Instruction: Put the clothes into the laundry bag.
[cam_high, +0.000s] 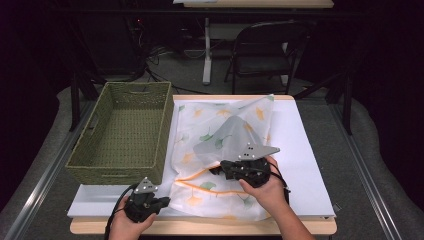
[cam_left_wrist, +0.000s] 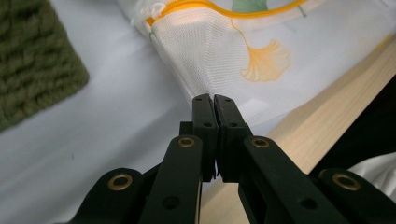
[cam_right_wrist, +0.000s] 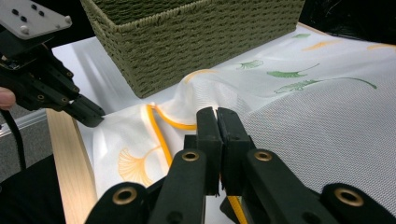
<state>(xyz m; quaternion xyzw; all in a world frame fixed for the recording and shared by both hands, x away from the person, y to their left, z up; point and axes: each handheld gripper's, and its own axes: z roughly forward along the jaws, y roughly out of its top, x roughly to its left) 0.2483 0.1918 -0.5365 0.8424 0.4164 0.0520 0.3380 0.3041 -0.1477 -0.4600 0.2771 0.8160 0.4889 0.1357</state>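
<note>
The mesh laundry bag (cam_high: 220, 145) at frame centre (limp, light) seems pinched at its zipper hem by both closed grippers, left (cam_left_wrist: 214, 100) and right (cam_right_wrist: 217, 114)

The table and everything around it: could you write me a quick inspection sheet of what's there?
Surface: wooden table under a white sheet.
Job's things: white mesh bag with ginkgo prints and orange zipper, lying flat, something grey inside.
Clutter: green woven basket, left of the bag.
Grippers: left gripper shut on the bag's near corner; right gripper shut on the zipper edge.
Cables: black cable trails from the left gripper.
Surroundings: folding chair beyond the table, dim room.
</note>
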